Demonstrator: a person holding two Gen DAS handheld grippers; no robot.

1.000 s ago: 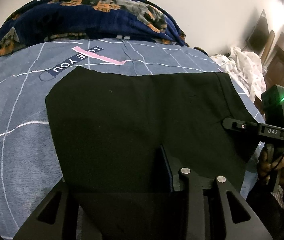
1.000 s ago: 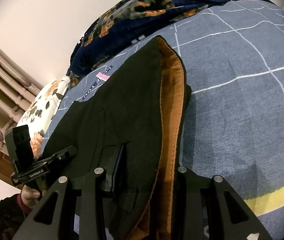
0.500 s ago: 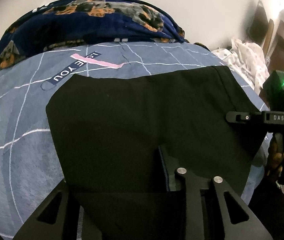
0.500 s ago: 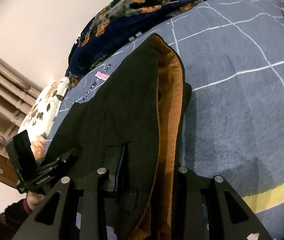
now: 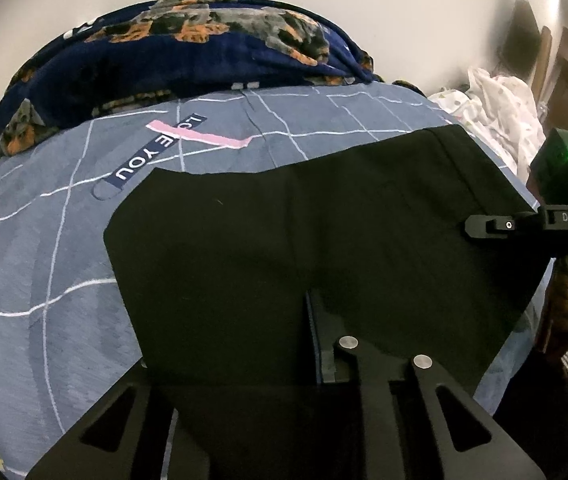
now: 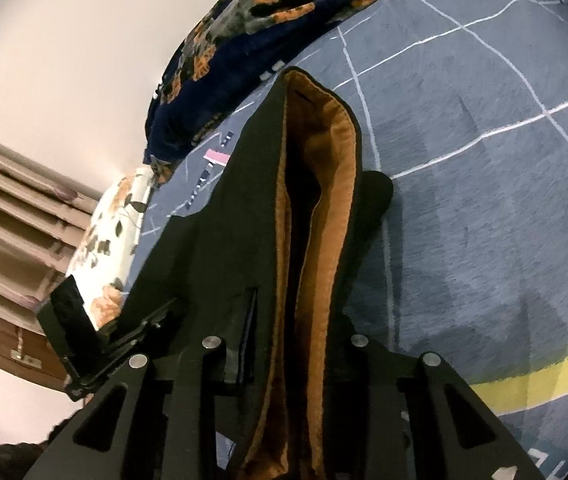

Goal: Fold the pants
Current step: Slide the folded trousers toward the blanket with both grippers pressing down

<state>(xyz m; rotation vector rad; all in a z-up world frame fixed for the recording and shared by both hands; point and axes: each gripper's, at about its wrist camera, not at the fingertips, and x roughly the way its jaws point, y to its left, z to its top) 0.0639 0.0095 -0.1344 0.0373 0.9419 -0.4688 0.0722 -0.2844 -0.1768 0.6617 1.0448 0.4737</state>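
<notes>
While the left wrist view shows the black pants (image 5: pixel 303 248) lying wide and flat on the bed (image 5: pixel 44 280), the right wrist view shows the same pants (image 6: pixel 220 272) from the waist side, where the orange lining (image 6: pixel 323 240) stands open like a long pocket. This lining cannot be seen at all from the left camera.

The left claw (image 5: pixel 284 360) holds the near edge of the cloth: the fabric runs over its left finger and down between both fingers, with the right finger's pad (image 5: pixel 327 344) against it. The right claw (image 6: pixel 280 360) is closed on the waistband, the cloth and lining passing between its two fingers. Each camera also catches the other tool: the right claw (image 5: pixel 487 225) appears to the right of the left claw, over the far-right part of the pants, and the left claw (image 6: pixel 160 316) appears to the left of the right claw.

Ahead of the left claw, the far edge of the pants ends before the pink stripe and the words "LOVE YOU" (image 5: pixel 156 152) printed on the sheet. Beyond it a dark blue blanket (image 5: pixel 172 52) with dog pictures lies along the wall. To the left of the left claw there is wide bare sheet with white lines. To the right of the right claw the sheet is also open, with a yellow stripe (image 6: pixel 531 384) near. A flowered pillow (image 6: pixel 112 240) lies left of the right claw, just past the pants' edge.
</notes>
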